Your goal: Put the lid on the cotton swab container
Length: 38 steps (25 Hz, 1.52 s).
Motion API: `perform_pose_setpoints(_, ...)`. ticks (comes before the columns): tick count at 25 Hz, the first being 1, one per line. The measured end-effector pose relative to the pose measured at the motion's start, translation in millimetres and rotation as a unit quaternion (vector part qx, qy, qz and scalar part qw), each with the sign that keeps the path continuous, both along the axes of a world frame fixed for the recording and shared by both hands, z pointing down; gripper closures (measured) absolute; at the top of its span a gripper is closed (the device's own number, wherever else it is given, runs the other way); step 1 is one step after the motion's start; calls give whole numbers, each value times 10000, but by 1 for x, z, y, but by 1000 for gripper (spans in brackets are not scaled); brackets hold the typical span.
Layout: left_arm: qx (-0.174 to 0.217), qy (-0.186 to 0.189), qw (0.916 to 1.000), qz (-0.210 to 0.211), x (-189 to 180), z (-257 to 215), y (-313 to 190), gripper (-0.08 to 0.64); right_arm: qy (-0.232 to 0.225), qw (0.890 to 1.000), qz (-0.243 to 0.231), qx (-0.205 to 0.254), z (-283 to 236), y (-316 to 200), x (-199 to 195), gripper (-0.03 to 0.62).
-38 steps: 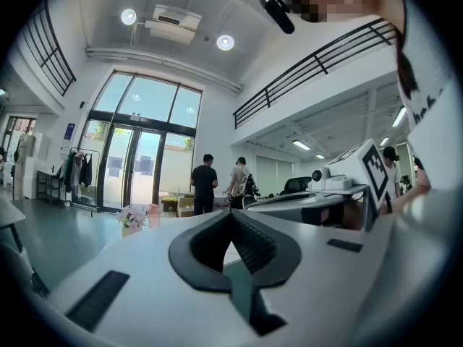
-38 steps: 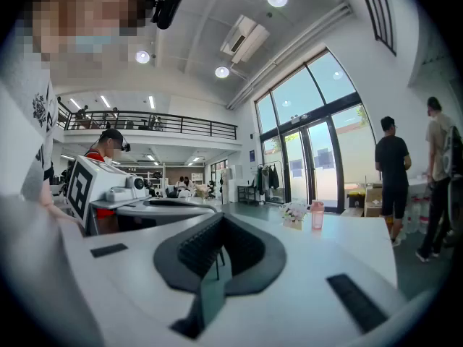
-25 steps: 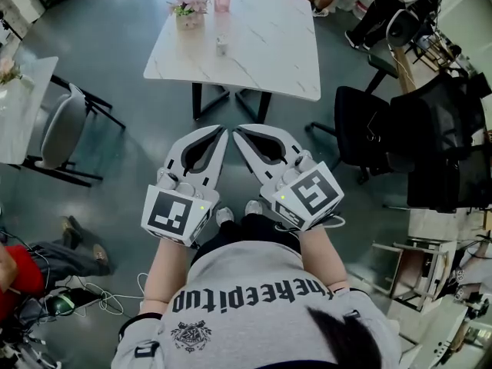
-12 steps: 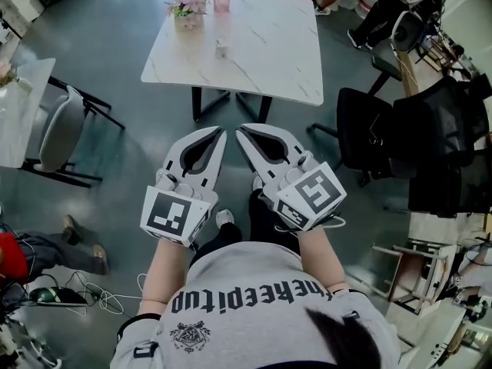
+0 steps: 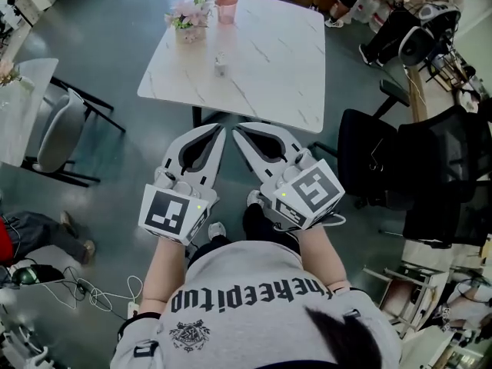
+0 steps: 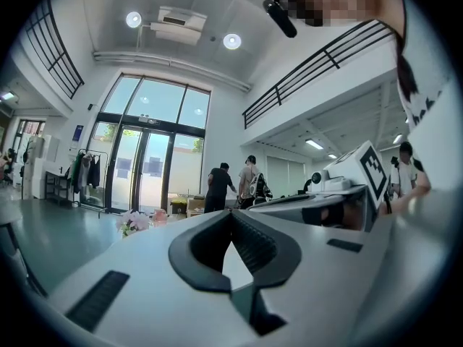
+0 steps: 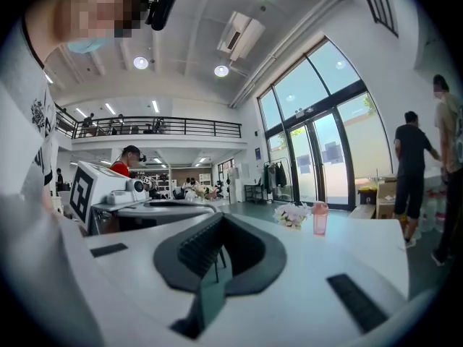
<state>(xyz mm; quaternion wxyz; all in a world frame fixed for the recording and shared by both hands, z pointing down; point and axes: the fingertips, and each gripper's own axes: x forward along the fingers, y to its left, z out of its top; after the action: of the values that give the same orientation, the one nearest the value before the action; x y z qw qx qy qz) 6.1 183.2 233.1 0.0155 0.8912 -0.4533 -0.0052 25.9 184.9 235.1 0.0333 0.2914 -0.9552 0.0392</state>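
A person walks toward a white marble-topped table, carrying both tools at waist height. Over the last second the tabletop has slid nearer in the head view while the tools have held the same pose, so this reads as the approach, with no part of the task begun.

The white two-jaw left gripper has its dark ribbed pads pressed together on nothing. Beyond it on the table stand a small pot of pale pink flowers, a pink tumbler and, nearer the middle, a small clear jar, probably the cotton swab container, well out of reach. Its lid cannot be made out at this range. The white two-jaw right gripper is likewise closed and empty, its tip just beside the left one's.

Only the head view shows the jar. The left gripper view confirms the meeting pads of that tool and catches two people by tall glass doors. The right gripper view shows its own closed tip, the flowers and tumbler, but no jar.
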Motion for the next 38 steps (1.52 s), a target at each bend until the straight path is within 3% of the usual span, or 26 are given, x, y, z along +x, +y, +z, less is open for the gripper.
perform_pose_setpoints(22, -29, -12, 9956, -936, 55, 2, -101, 546, -87, 9953, -965, -63, -1, -107, 54, 581)
perform_pose_setpoints(30, -113, -88, 9935, -1128, 71, 9, -114, 545, -218, 9930, -1147, -153, 6, -124, 69, 581)
perform_pose_setpoints(38, -110, -102, 9934, -1137, 63, 10, -126, 546, -274, 9935, -1093, -166, 7, -138, 66, 581)
